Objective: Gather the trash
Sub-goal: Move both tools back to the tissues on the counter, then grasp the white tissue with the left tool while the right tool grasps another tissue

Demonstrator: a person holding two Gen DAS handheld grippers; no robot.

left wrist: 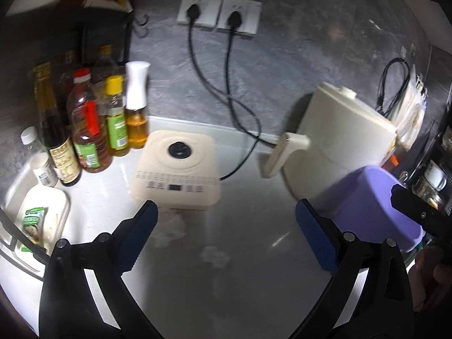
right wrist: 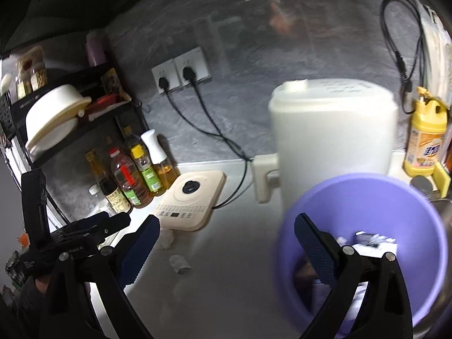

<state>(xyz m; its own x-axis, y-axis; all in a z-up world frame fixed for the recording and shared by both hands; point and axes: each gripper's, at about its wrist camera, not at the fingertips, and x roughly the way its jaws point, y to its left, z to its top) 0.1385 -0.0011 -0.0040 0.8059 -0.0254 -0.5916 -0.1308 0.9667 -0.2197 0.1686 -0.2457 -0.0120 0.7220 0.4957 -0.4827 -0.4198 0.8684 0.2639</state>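
Note:
A purple trash bin (right wrist: 364,197) stands at the right on the steel counter, with scraps of trash (right wrist: 370,241) inside; it also shows in the left wrist view (left wrist: 370,197). Crumpled white tissue (left wrist: 172,230) lies in front of the cream scale, and a second scrap (left wrist: 213,254) lies nearer me. In the right wrist view the same scraps are a tissue (right wrist: 166,238) and a small piece (right wrist: 179,264). My left gripper (left wrist: 226,234) is open and empty above the scraps. My right gripper (right wrist: 226,240) is open and empty, its right finger over the bin's rim.
A cream scale (left wrist: 176,166) sits mid-counter, plugged into wall sockets (left wrist: 219,14). Several oil and sauce bottles (left wrist: 90,124) stand at left beside a tray (left wrist: 39,220). A cream kettle-like appliance (left wrist: 339,138) stands behind the bin. Yellow detergent (right wrist: 426,138) and a shelf rack (right wrist: 70,107) flank the counter.

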